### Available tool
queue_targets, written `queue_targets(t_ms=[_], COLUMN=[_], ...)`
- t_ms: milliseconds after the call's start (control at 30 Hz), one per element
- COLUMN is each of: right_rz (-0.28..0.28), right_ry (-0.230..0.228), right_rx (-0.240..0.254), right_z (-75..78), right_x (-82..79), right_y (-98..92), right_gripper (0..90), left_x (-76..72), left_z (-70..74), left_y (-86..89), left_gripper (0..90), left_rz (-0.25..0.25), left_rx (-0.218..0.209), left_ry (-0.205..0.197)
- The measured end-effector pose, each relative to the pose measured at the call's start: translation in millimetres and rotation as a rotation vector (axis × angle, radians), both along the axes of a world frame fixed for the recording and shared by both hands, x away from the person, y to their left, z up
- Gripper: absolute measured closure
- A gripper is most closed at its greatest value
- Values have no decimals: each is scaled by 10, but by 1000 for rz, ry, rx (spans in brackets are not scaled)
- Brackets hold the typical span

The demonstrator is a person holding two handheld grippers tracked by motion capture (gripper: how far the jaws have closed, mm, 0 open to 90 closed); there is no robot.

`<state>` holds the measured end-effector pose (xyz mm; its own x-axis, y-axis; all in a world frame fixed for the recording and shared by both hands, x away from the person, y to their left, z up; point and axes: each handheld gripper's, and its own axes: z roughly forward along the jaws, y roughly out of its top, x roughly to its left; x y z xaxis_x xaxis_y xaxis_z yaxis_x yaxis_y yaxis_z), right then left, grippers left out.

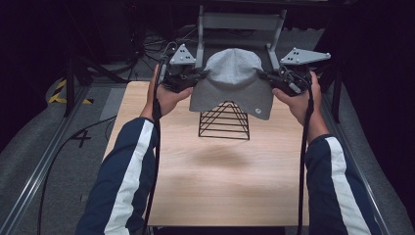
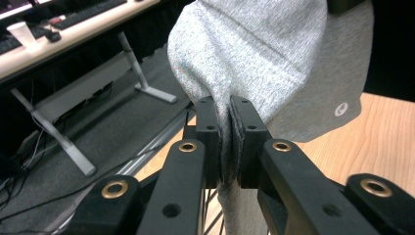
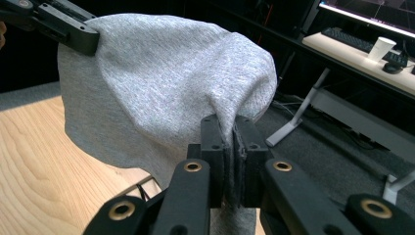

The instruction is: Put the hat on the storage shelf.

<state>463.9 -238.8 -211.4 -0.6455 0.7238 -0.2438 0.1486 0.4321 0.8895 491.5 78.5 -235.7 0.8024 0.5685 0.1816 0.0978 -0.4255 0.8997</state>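
High view: grey hat suspended upper centre, above black wire stand on desk. Left gripper, right gripper jaws clenched on opposite hem edges. Risk: thin fabric pinch slips, hat drops off-centre, snags stand apex.

Right gripper jaws pinch grey hat fabric.
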Motion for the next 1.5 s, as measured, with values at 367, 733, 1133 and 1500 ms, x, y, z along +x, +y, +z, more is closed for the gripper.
queue_targets(t_ms=[367,733,1133,1500], right_rz=[2,13,14,1], right_ry=[66,135,192,167], right_rx=[-30,-47,-27,57], right_z=[-411,-883,-1254,-1266], right_x=[86,131,171,17], right_y=[50,72,64,-154], right_gripper=[847,847,844,586], left_x=[100,141,117,68], left_z=[-510,-889,-1195,-1319], left_y=[-82,-45,-104,96], left_gripper=[836,836,814,552], left_rz=[10,29,51,35], left_rx=[34,40,17,-28], left_ry=[81,138,169,195])
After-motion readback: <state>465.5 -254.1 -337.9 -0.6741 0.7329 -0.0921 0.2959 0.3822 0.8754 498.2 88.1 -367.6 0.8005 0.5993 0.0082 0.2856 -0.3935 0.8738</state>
